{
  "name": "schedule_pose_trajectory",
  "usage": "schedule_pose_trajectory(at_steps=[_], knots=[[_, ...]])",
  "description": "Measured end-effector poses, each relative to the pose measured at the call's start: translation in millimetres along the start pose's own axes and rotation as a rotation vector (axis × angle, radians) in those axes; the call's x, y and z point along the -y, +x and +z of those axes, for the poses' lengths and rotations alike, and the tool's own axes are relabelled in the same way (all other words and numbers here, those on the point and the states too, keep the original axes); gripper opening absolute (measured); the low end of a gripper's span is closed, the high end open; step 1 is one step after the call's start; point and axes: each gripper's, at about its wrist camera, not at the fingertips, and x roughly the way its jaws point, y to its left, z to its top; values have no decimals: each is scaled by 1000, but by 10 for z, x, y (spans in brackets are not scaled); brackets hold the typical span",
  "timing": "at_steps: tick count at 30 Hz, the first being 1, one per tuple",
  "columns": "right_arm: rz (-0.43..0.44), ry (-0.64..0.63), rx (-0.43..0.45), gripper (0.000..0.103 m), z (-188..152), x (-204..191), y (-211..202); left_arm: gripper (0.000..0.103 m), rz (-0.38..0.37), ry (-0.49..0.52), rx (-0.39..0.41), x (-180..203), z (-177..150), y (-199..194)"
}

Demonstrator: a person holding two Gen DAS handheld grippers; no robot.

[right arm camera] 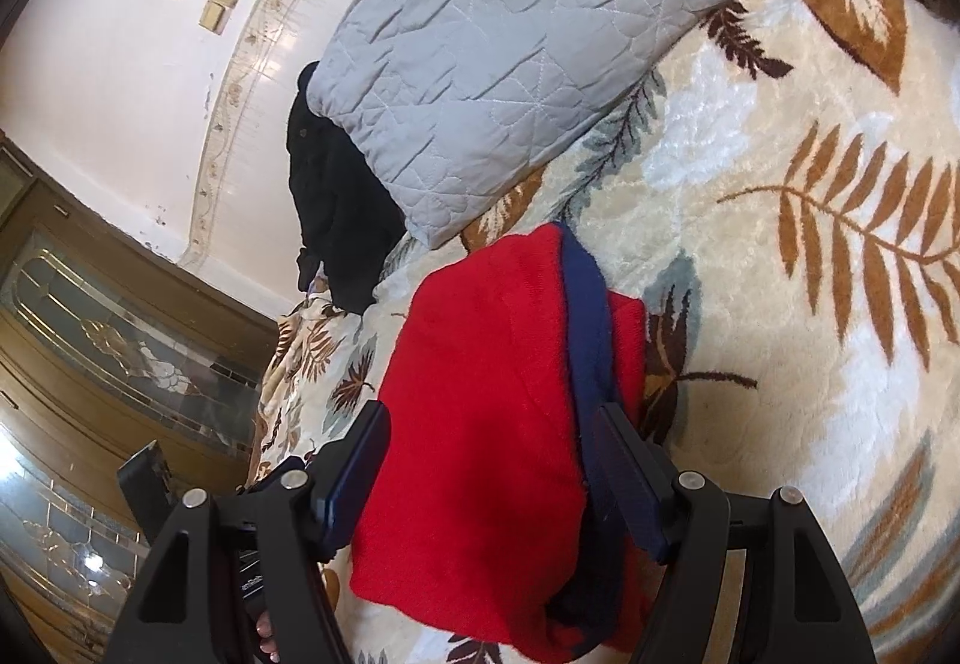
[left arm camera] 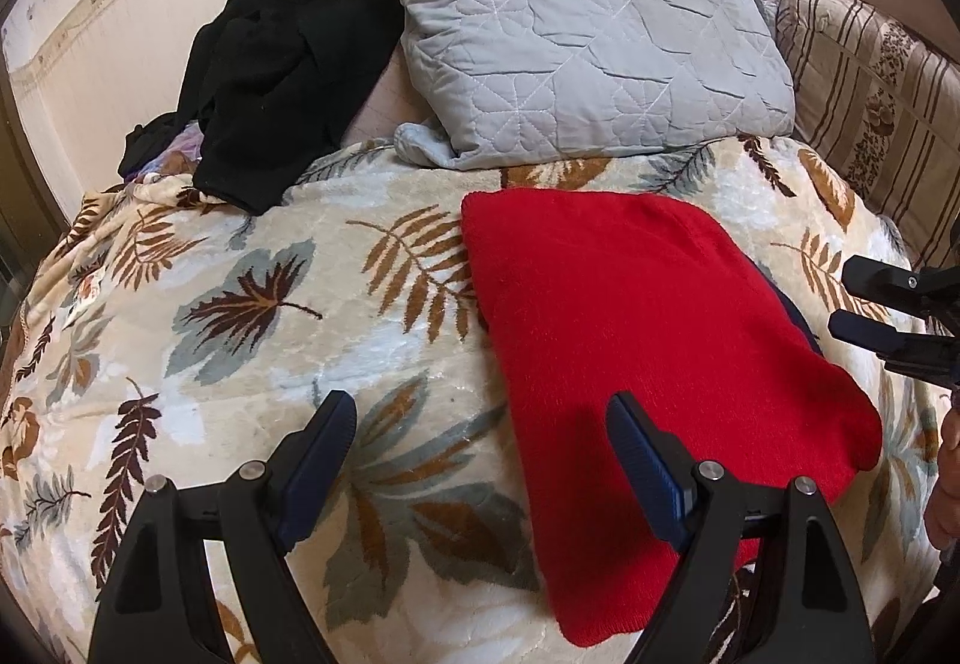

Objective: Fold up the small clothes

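A red knitted garment lies folded flat on the leaf-patterned blanket. In the right wrist view the garment shows a navy band along its folded edge. My left gripper is open and empty, hovering at the garment's near left edge, its right finger over the red cloth. My right gripper is open, its fingers either side of the garment's edge, not closed on it. It also shows at the right edge of the left wrist view.
A grey quilted pillow and a black garment pile lie at the bed's far side against the wall. A striped cushion stands at the right. A wooden glazed door is beside the bed.
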Motion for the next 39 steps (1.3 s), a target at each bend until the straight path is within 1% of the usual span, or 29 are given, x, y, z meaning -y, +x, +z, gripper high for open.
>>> schedule_pose_trajectory(at_steps=[2, 4, 7, 10, 13, 16, 17, 20, 22, 23, 26, 33, 39], knots=[[0, 5, 1, 74, 14, 36, 19, 85, -4, -2, -2, -4, 9, 17], [0, 11, 1, 74, 32, 76, 26, 86, -27, -7, -13, -17, 19, 44], [4, 27, -11, 74, 58, 147, 56, 86, -93, -32, -37, -73, 39, 93], [9, 38, -32, 74, 78, 212, 82, 86, -179, -96, -69, -184, 62, 169], [19, 54, -43, 74, 103, 281, 96, 85, -211, -139, -73, -246, 74, 219], [20, 62, -53, 74, 121, 329, 116, 85, -277, -172, -81, -276, 81, 249], [17, 63, -57, 74, 127, 343, 127, 85, -286, -179, -78, -284, 84, 254], [13, 69, -66, 74, 135, 382, 146, 85, -261, -174, -70, -264, 97, 262], [13, 71, -69, 74, 137, 402, 151, 85, -221, -150, -56, -230, 102, 246], [13, 69, -68, 74, 137, 405, 143, 86, -189, -128, -45, -204, 107, 230], [21, 68, -69, 74, 140, 410, 138, 85, -138, -87, -28, -166, 120, 201], [17, 68, -83, 74, 115, 402, 187, 85, -107, -66, -15, -165, 132, 170], [11, 78, -91, 74, 114, 440, 225, 85, -110, -65, -19, -163, 132, 183]])
